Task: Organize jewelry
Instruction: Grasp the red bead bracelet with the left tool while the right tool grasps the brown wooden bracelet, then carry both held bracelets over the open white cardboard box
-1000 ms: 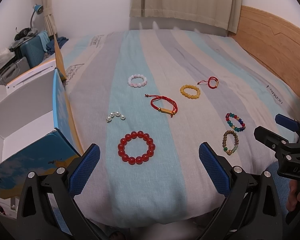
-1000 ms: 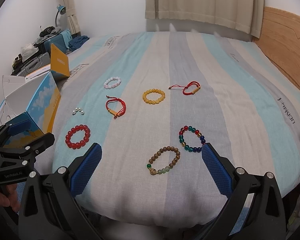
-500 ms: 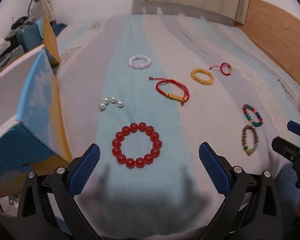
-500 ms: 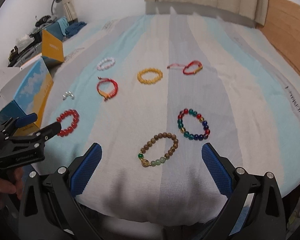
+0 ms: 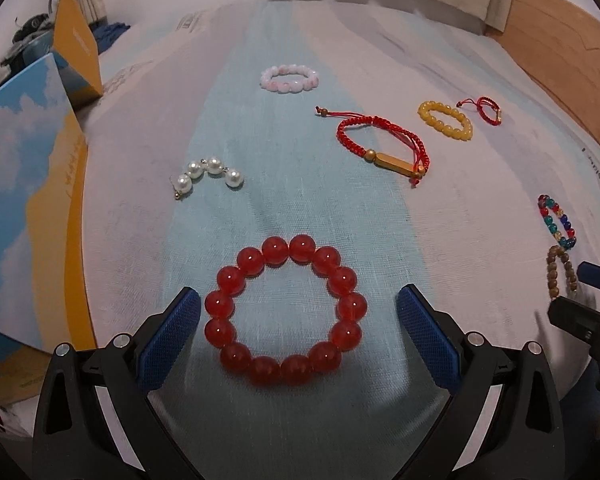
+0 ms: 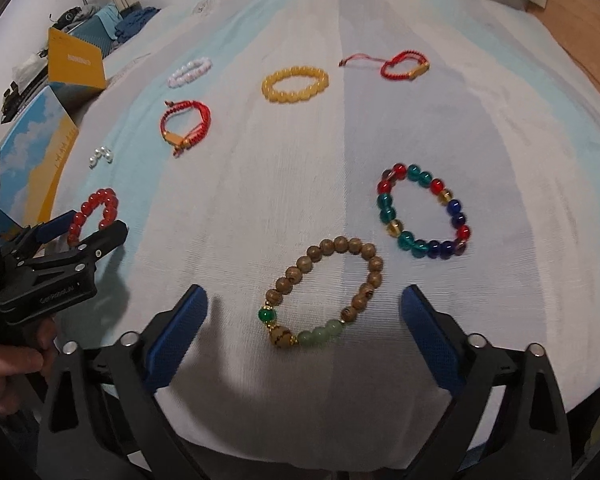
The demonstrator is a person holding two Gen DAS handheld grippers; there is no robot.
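Two grippers low over the striped bedspread (image 5: 292, 184), both spread wide with nothing between the pads. In the left wrist view the wood-bead bracelet (image 5: 560, 270) is half hidden behind the right gripper (image 5: 580, 296) at the frame's edge, and the multicoloured glass-bead bracelet (image 5: 556, 222) is squeezed thin by the lens. From the right wrist view, the red bead bracelet (image 6: 96, 214) is partly covered by the left gripper (image 6: 80, 228), and the pearl piece (image 6: 100, 155) is too small to read.

Compared with half a second ago, both cameras have dropped closer — the red bead bracelet (image 5: 286, 310) now sits right between the left gripper's (image 5: 298, 336) blue pads (image 5: 168, 336), flat on a pale blue stripe, apart from both pads. On the other side the wood-bead bracelet (image 6: 324, 292) fills the gap ahead of the right gripper (image 6: 304, 336), flat on the cloth, untouched.

That wooden loop is oval, long axis slanting from near-left to far-right, green beads at the near end. The red one is nearly round. The blue-and-yellow box (image 5: 24, 216) stands at the left edge, cut off by the frame.
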